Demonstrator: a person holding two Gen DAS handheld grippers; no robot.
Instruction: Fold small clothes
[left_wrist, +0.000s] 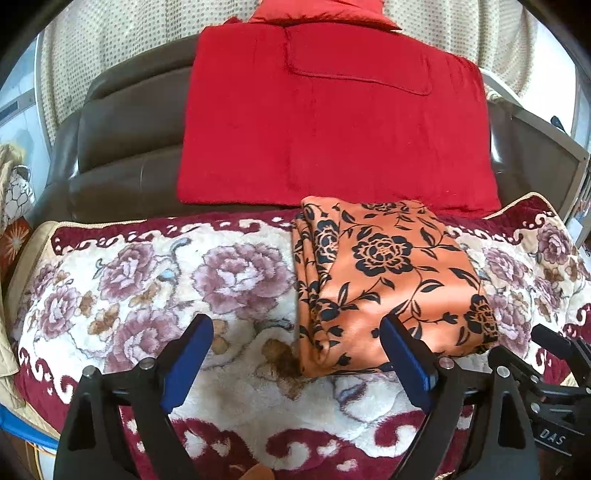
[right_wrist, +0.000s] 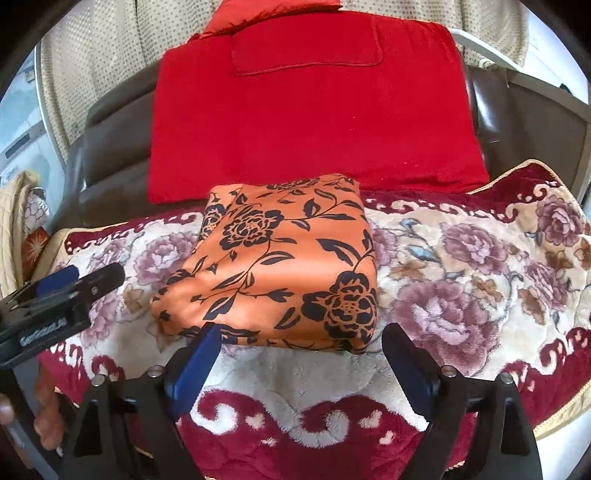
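Floral blanket (left_wrist: 147, 280) is covering the sofa seat; a red cushion (left_wrist: 332, 122) is leaning on the brown backrest (left_wrist: 122, 122). Orange cloth (right_wrist: 280, 258) with black flowers is lying folded on the blanket, its far edge touching the cushion. Left claw (left_wrist: 295, 354) is hovering spread wide, nothing between its pads, just before the cloth's near left corner. Right claw (right_wrist: 299, 358) is likewise gaping and empty, near the cloth's front edge

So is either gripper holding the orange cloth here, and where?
Nothing is held. The left gripper and right gripper are both open and empty; the folded orange cloth lies free on the blanket.
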